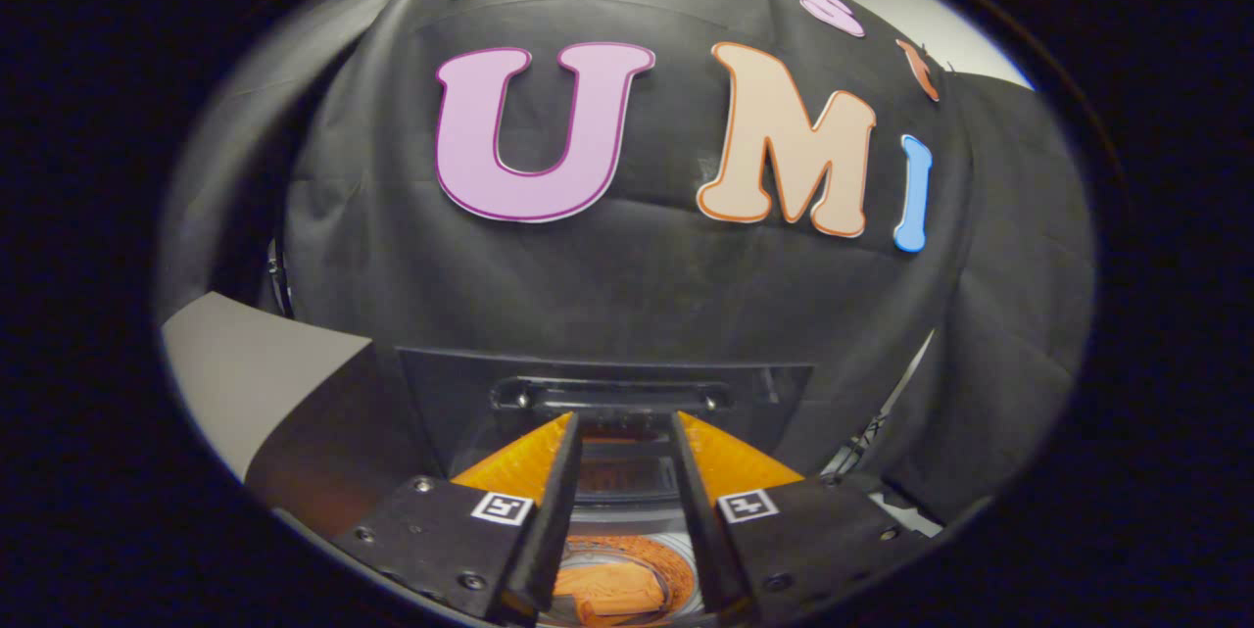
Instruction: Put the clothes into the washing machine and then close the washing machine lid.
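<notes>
- Fingers of the gripper [625,432] stand a moderate way apart with nothing between them; they hold nothing, and their tips reach up toward the handle bar [612,395] on the raised washing machine lid [605,403] without clearly touching it.
- That pose suits the second half of the task: with the tips just under the handle, the gripper seems lined up to catch the lid and bring it down, though whether contact is made I cannot tell.
- Down between the fingers, near their roots, the orange clothes [607,592] lie bunched inside the round drum [676,559] of the washing machine, so the loading step looks done and only the closing remains.
- The lid stands upright, a dark panel with a see-through window, leaning back toward the booth wall; it is open this way so the drum mouth is free below it.
- Behind the lid hangs a creased black cloth wall [627,285], draped loosely and folding around both sides.
- To one side of the machine a pale grey surface [250,368] shows beside the cloth, and a sliver of pale wall shows above the cloth.
- Lighting is dim around the machine, with the drum interior lit enough to pick out the garment's folds.
</notes>
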`<state>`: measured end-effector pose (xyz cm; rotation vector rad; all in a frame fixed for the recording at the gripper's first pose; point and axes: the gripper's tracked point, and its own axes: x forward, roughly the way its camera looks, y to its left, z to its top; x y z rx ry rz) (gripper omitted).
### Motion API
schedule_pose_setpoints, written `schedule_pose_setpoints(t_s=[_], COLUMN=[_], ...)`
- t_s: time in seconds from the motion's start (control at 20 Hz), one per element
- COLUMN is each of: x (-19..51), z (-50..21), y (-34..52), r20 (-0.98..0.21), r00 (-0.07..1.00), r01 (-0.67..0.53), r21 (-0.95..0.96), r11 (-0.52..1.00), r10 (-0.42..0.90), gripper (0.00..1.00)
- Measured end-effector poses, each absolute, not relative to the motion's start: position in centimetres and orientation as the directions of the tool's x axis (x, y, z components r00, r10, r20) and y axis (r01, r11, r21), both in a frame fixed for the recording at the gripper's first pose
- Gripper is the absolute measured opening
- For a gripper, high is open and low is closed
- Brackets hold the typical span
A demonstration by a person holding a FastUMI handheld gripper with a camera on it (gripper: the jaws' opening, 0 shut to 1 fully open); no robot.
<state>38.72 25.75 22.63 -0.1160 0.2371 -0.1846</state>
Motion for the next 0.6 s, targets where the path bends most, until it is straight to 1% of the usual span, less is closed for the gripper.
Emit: schedule_pose_setpoints(t_s=[0.15,0.2,0.25,0.4,0.6], x=[40.5,41.2,41.9,44.0,47.1], z=[23.3,23.8,24.5,25.8,25.6], y=[27.3,27.6,27.9,28.8,29.3], r20=[-0.221,-0.21,-0.194,-0.151,-0.159], r00=[0.963,0.965,0.968,0.979,0.977], r01=[0.13,0.131,0.131,0.121,0.121], r21=[-0.127,-0.133,-0.138,-0.12,-0.124], r11=[0.983,0.982,0.982,0.985,0.985], r10=[-0.156,-0.157,-0.157,-0.139,-0.14], gripper=[0.87,0.91,0.93,0.93,0.94])
